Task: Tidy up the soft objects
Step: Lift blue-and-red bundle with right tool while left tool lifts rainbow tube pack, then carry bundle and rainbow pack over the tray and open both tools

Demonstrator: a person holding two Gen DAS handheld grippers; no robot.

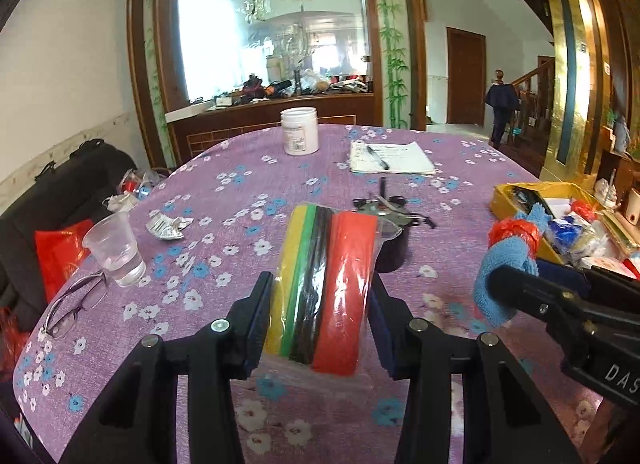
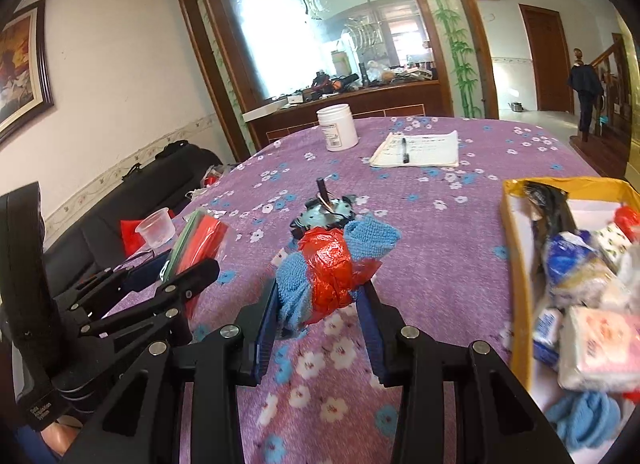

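Note:
My left gripper [image 1: 320, 296] is shut on a clear plastic pack of coloured cloths [image 1: 324, 284], yellow, green, black and red, held above the purple flowered table. My right gripper [image 2: 320, 288] is shut on a rolled blue towel tied with red plastic [image 2: 320, 268]; this bundle also shows at the right of the left wrist view [image 1: 506, 260]. The pack also shows in the right wrist view [image 2: 196, 244] between the left gripper's fingers. A yellow box [image 2: 516, 248] at the right holds several soft packs and a blue cloth.
On the table [image 1: 240, 192] stand a white jar [image 1: 300, 130], a notepad with a pen [image 1: 390, 158], a plastic cup of water [image 1: 116, 250], glasses [image 1: 74, 306], crumpled foil [image 1: 168, 224] and a small dark gadget with wires [image 2: 326, 210]. A black sofa [image 1: 60, 200] lies to the left.

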